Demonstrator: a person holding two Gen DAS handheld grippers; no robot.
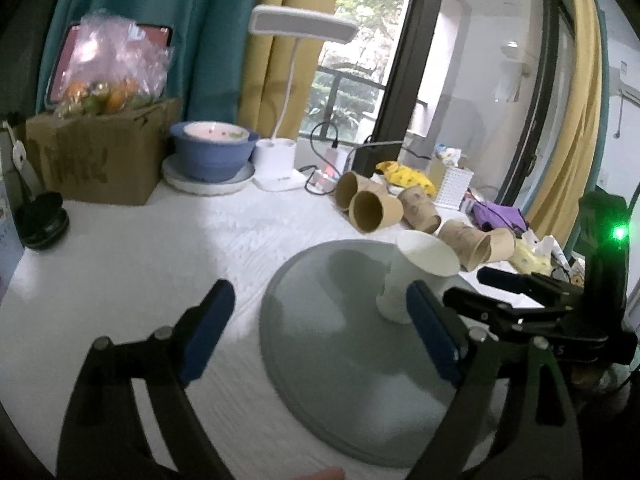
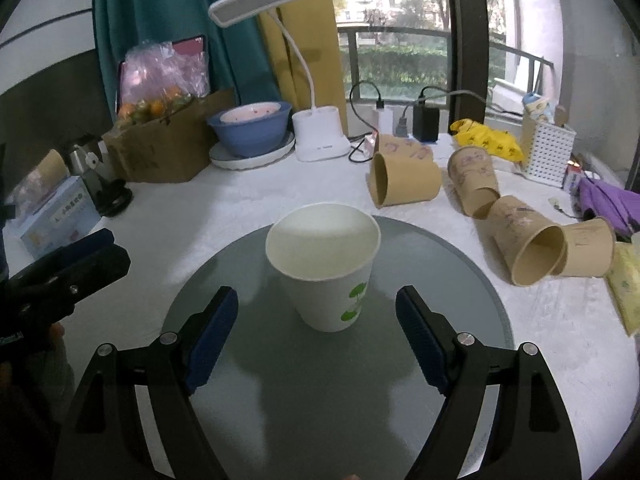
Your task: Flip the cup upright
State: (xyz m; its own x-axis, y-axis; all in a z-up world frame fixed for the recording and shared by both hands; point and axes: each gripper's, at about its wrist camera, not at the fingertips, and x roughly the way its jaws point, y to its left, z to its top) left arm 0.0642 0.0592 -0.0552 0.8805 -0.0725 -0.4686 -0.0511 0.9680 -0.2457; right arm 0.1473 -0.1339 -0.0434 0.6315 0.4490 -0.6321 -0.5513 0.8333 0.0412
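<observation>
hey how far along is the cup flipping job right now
Looks done: the white cup stands upright, mouth up, on the grey round plate. Nothing is in hand; the right gripper and left gripper are both open, clear of the cup. Left: just backing away.

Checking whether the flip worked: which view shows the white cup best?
The right wrist view: the cup stands centred and sharp, mouth up, on the grey disc. The left wrist view shows it blurred, partly behind a finger.
</observation>
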